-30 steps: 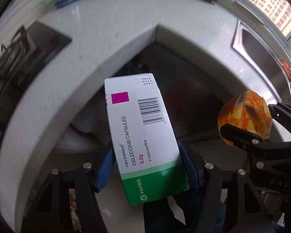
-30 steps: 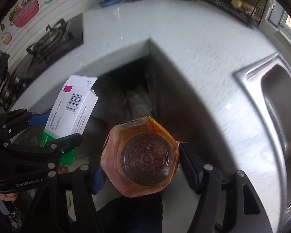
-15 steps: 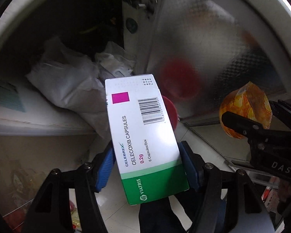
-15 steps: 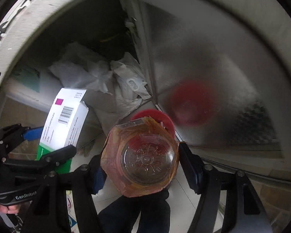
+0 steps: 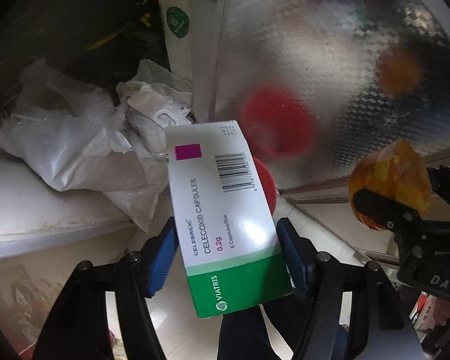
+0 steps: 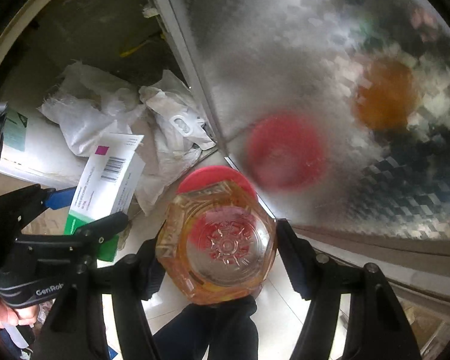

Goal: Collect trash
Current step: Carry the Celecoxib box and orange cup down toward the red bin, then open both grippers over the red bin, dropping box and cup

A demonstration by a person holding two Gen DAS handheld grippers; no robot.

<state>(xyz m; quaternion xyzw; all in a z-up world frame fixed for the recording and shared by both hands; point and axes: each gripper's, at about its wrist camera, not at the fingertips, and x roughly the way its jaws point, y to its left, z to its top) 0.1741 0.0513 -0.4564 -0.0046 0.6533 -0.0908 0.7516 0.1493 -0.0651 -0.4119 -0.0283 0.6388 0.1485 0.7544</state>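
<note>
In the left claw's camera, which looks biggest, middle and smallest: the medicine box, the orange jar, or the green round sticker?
1. Medicine box, though it sits closest to the camera.
2. Orange jar.
3. Green round sticker, farthest away, so true size is unsure.

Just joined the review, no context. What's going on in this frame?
A person is collecting trash with two handheld grippers. The left gripper is clamped on a Celebrex capsule box; the right gripper is clamped on an orange-labelled glass jar. Both point down over a red round bin on the floor, beside an open cabinet with white plastic bags. Nothing is dropped yet.
</note>
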